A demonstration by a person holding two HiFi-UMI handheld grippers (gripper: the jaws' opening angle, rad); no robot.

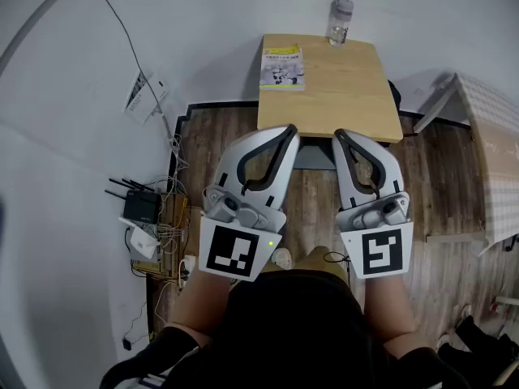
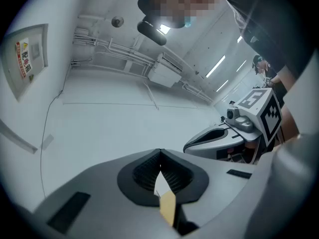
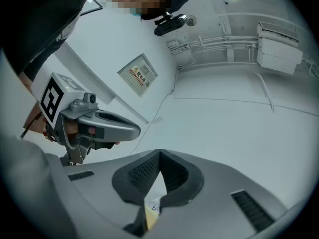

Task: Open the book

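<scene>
The book (image 1: 282, 66), closed and with a pale printed cover, lies on the far left corner of a small wooden table (image 1: 340, 96). Both grippers are held side by side near my body, well short of the table and tilted slightly upward. My left gripper (image 1: 286, 130) is shut with nothing in it, and its tips meet in the left gripper view (image 2: 160, 152). My right gripper (image 1: 340, 134) is shut too and holds nothing (image 3: 159, 153). Each gripper view mostly shows wall and ceiling, with the other gripper alongside. A sliver of the table shows through each gripper's jaw gap.
A clear plastic bottle (image 1: 340, 21) stands at the table's far edge. On the floor at the left are a black router (image 1: 142, 207) and tangled cables. A table with a checked cloth (image 1: 496, 148) stands at the right. The floor is wooden planks.
</scene>
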